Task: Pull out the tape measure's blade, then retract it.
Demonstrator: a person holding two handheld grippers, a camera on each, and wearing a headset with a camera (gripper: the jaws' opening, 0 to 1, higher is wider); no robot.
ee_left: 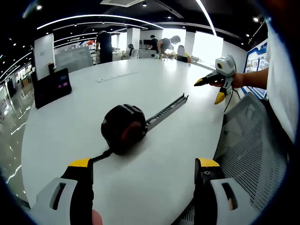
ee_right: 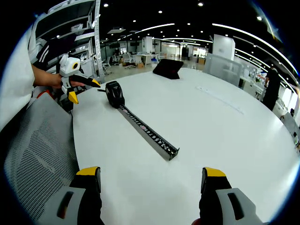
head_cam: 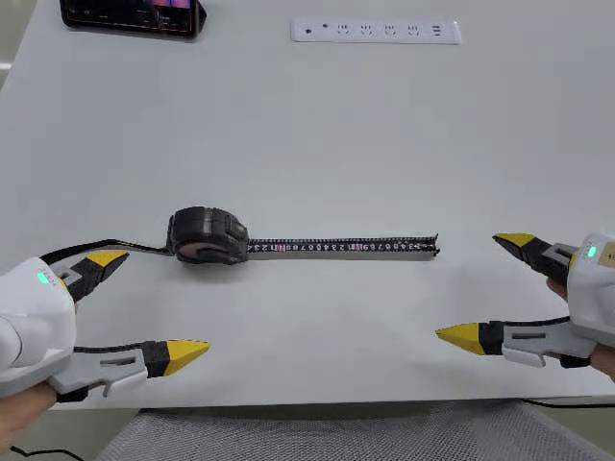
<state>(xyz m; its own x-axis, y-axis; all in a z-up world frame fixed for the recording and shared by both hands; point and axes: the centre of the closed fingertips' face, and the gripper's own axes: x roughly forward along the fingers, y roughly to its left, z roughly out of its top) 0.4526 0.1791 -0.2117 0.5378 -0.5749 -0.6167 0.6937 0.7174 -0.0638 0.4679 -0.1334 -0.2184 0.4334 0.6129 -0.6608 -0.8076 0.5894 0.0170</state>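
Both grippers held nothing, jaws wide apart: left gripper (head_cam: 161, 302) lower left, right gripper (head_cam: 469, 286) lower right of head view. Tape measure (head_cam: 207, 235) lay centre-left on table (head_cam: 384, 144), blade (head_cam: 346, 247) extended rightward. I judged the risk: retracting with case unheld, blade whips, case skids.

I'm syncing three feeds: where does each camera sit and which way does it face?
Head view: on the person's head, looking down at the table; tape measure centre, left hand-held gripper and right hand-held gripper.
Left gripper view: on the left one, facing the tape measure, blade running away; own jaws below, the person's arm right.
Right gripper view: on the right one, facing the blade's tip; own jaws below.
Shared: both gripper views show the tape measure and the opposite hand-held gripper.
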